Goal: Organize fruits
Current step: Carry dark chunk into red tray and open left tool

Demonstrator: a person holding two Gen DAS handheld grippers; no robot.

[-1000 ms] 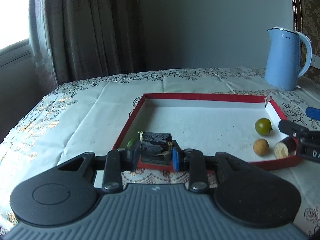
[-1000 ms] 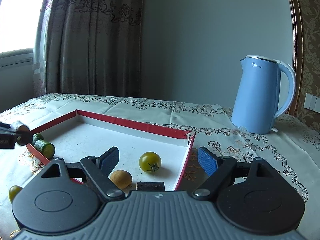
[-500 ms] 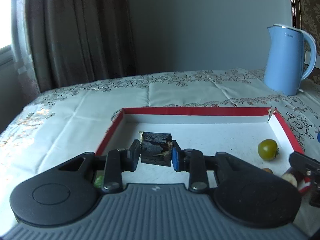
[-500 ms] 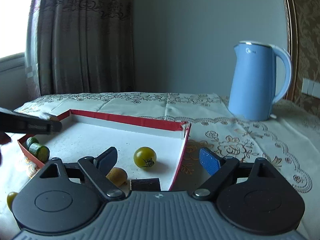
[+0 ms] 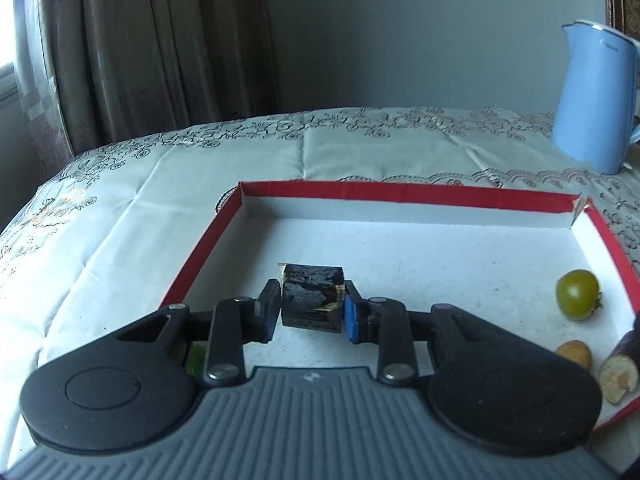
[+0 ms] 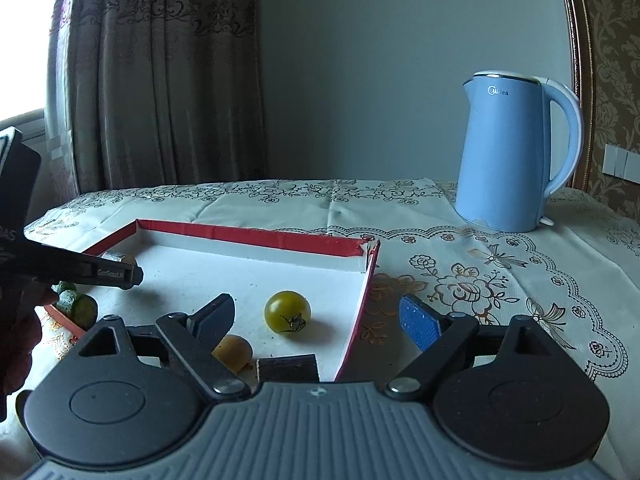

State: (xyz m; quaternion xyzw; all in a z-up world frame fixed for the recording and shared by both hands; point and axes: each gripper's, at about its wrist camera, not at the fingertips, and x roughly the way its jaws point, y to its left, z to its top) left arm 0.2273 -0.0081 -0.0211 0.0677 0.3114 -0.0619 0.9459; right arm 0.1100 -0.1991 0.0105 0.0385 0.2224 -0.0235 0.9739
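The left gripper (image 5: 312,309) clamps a dark chunk (image 5: 311,298), long axis running 9 to 3 o'clock, over the red tray (image 5: 208,250). The right gripper (image 6: 316,320) gapes wide, holding nothing.

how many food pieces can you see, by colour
dark, almost black: 2, the chunk clamped in the left gripper and the dark-skinned piece in the red tray
yellow-green: 1, the small tomato
tan: 1, the small round fruit
green: 2, the cucumber pieces at the tray's left edge
total: 6
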